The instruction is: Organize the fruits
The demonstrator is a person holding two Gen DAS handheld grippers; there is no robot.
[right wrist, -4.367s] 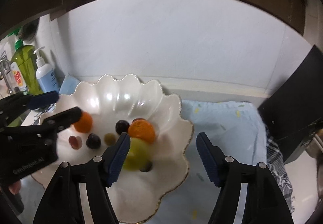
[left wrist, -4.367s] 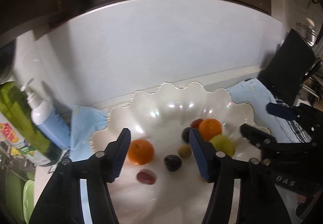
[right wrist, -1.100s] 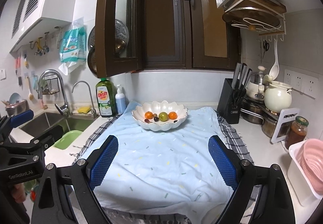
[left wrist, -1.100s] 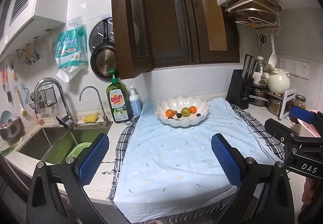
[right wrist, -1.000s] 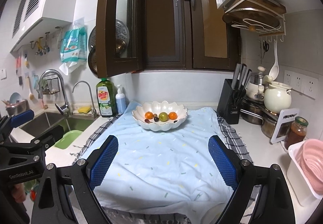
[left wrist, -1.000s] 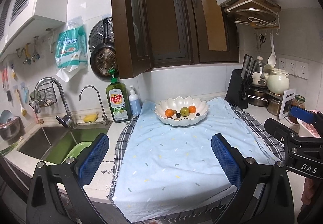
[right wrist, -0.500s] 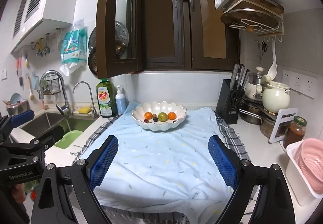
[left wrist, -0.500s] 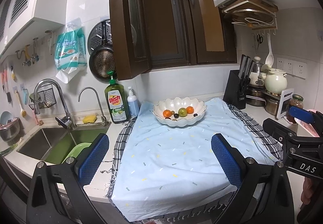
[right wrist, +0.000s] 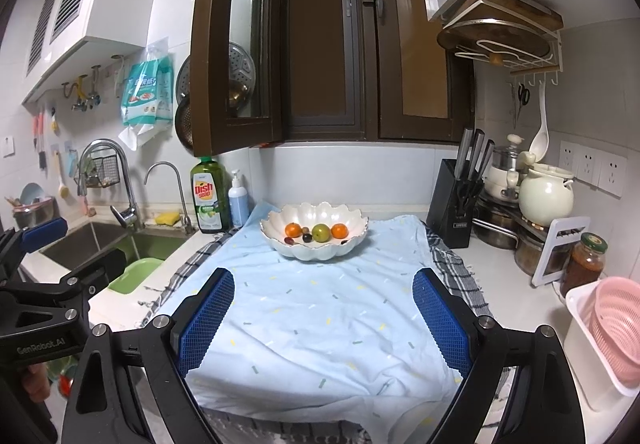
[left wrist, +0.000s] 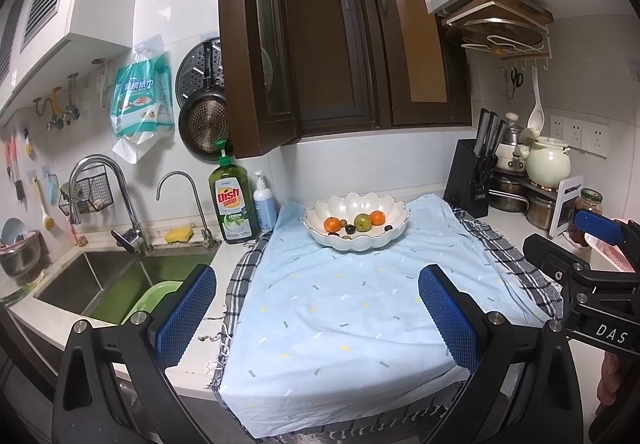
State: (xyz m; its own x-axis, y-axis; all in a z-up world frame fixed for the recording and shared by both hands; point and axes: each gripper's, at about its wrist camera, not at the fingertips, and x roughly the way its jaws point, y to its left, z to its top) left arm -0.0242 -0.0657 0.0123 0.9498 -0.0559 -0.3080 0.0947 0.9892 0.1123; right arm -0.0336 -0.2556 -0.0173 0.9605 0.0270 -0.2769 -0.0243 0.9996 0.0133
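The green bottle [left wrist: 233,203] left of centre reads "Dish soap" and "LEMON"; the right gripper's [right wrist: 323,318] body, seen at the right edge of the left wrist view, carries "DAS", and the left gripper's [left wrist: 316,314] body, at the lower left of the right wrist view, reads "GenRobot.AI". The scalloped white bowl [left wrist: 356,242] sits at the far end of the light blue cloth [left wrist: 344,316], centre frame, holding two oranges [left wrist: 331,224], one green fruit [left wrist: 362,222] and several small dark fruits; their exact number is unclear. The cloth's near half is bare and drapes over the tabletop's [right wrist: 516,308] front edge. Both grippers hover at the lower frame, jaws spread wide, nothing between them. A knife block [right wrist: 454,211] stands just right of the cloth; the sink [left wrist: 100,284] lies at the left.
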